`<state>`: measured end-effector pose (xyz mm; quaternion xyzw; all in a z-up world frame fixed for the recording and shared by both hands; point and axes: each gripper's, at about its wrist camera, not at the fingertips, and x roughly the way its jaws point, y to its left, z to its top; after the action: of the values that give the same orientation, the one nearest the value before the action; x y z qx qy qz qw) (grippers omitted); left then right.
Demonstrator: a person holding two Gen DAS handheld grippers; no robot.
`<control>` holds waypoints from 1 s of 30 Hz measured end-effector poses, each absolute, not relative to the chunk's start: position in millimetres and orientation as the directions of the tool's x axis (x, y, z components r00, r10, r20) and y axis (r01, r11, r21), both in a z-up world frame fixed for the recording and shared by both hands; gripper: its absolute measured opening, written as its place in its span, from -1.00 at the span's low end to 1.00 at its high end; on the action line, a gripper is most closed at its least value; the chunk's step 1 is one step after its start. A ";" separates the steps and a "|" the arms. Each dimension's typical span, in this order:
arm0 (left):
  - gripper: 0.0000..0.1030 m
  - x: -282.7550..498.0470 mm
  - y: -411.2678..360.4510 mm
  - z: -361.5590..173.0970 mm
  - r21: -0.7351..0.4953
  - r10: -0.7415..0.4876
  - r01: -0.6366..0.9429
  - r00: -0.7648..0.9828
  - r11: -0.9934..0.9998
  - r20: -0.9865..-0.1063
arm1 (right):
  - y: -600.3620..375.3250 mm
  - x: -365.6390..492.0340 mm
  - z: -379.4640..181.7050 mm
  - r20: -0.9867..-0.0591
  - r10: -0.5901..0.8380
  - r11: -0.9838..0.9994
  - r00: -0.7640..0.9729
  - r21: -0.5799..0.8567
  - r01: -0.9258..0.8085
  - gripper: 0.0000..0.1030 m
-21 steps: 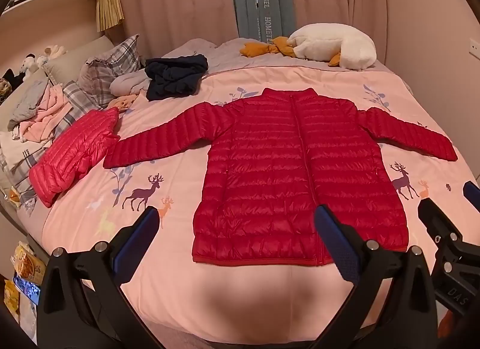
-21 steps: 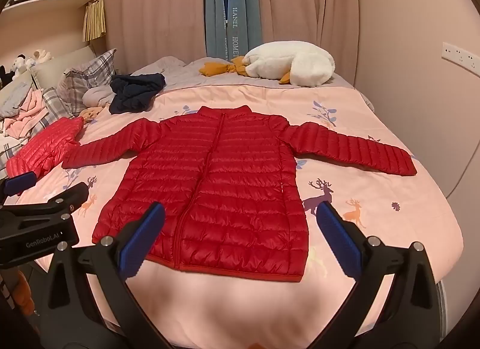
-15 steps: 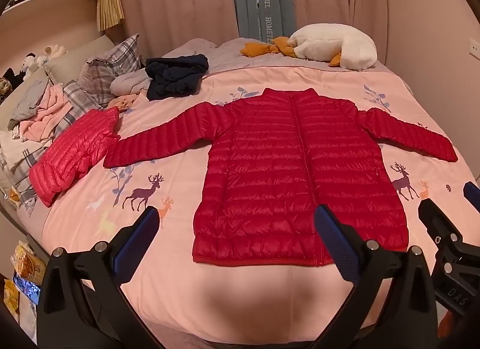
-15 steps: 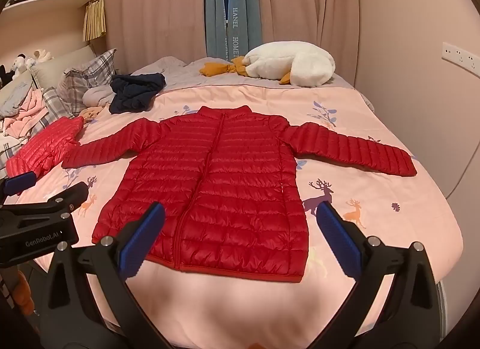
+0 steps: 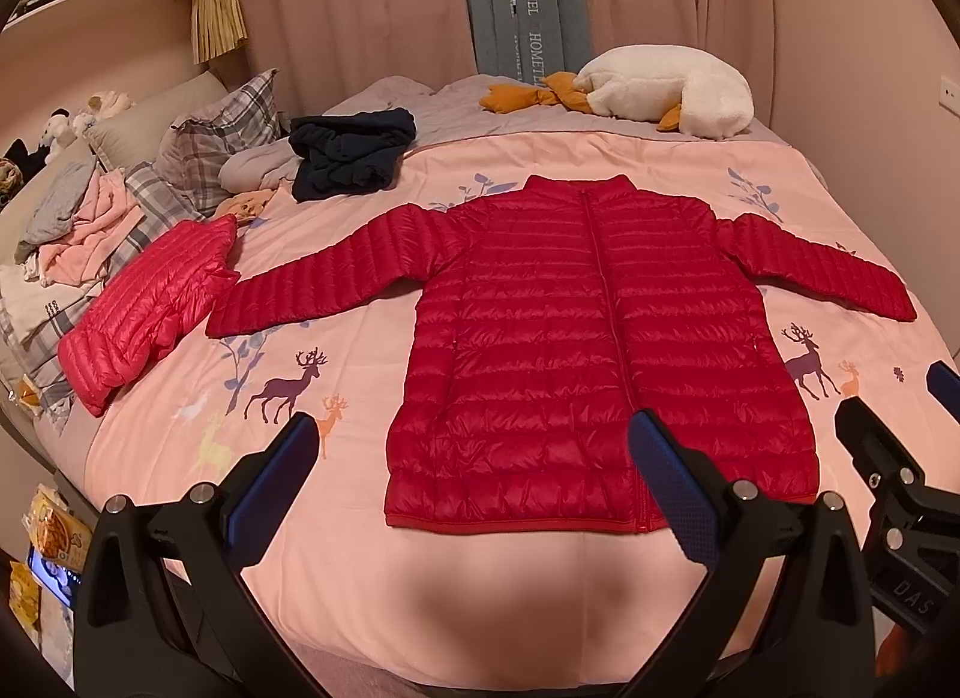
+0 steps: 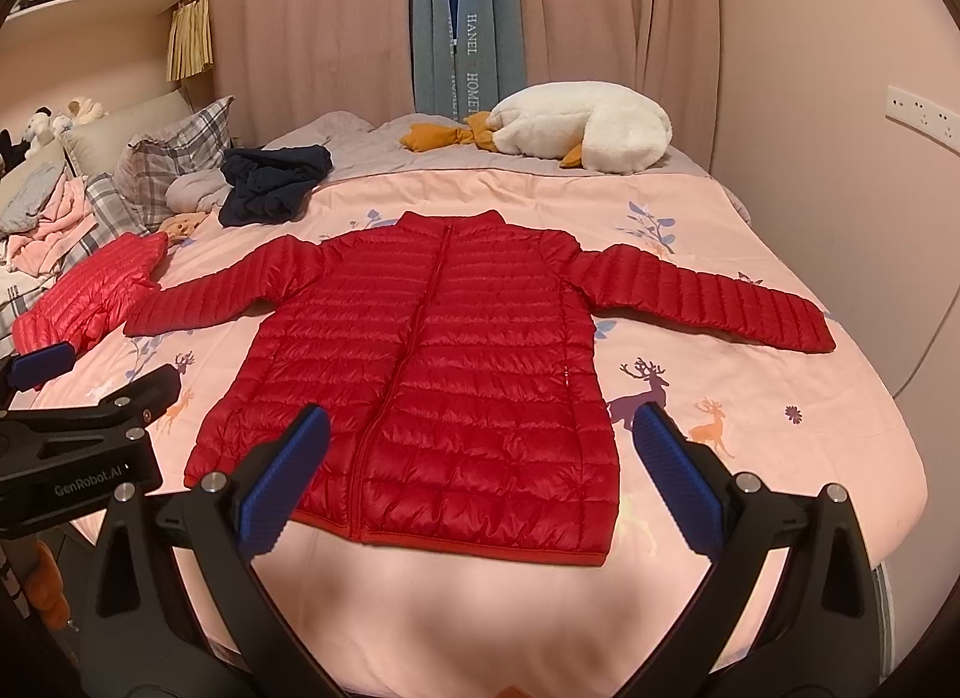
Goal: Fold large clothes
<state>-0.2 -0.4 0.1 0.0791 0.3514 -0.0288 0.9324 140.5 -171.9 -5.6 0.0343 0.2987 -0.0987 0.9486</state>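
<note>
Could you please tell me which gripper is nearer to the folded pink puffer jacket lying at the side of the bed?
Left. The left gripper hovers open over the bed's near edge on the folded pink puffer jacket's side; the right gripper, also open, hovers beyond it, farther away.

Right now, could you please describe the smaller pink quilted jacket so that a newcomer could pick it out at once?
Start at the bed with the pink deer-print cover, where a large red quilted puffer jacket lies spread flat. Past the cuff of its sleeve on the pillow side lies the smaller pink quilted jacket, by the plaid pillows. It is lighter, coral pink, and bunched up rather than spread out.
</note>
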 end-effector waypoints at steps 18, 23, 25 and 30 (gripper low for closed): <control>0.97 1.2 -2.9 -1.7 0.131 0.000 0.114 0.753 0.985 -0.658 | -172.5 140.4 -7.0 -0.574 -0.165 0.978 0.802 0.006 0.206 0.96; 0.97 1.2 -4.1 -2.1 0.132 0.001 0.114 0.754 0.985 -0.657 | -172.4 140.3 -7.2 -0.574 -0.166 0.978 0.802 0.007 0.208 0.96; 0.97 1.3 -4.2 -2.1 0.133 0.002 0.114 0.754 0.985 -0.657 | -173.3 140.4 -7.6 -0.574 -0.165 0.978 0.802 0.007 0.207 0.96; 0.97 1.1 -5.1 -1.8 0.133 0.001 0.115 0.753 0.984 -0.658 | -173.6 140.5 -8.0 -0.575 -0.164 0.978 0.802 0.008 0.206 0.96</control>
<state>1.1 -5.1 -1.8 0.0828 0.3498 -0.0304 0.9326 140.5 -173.6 -8.0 0.0351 0.2994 -0.0977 0.9485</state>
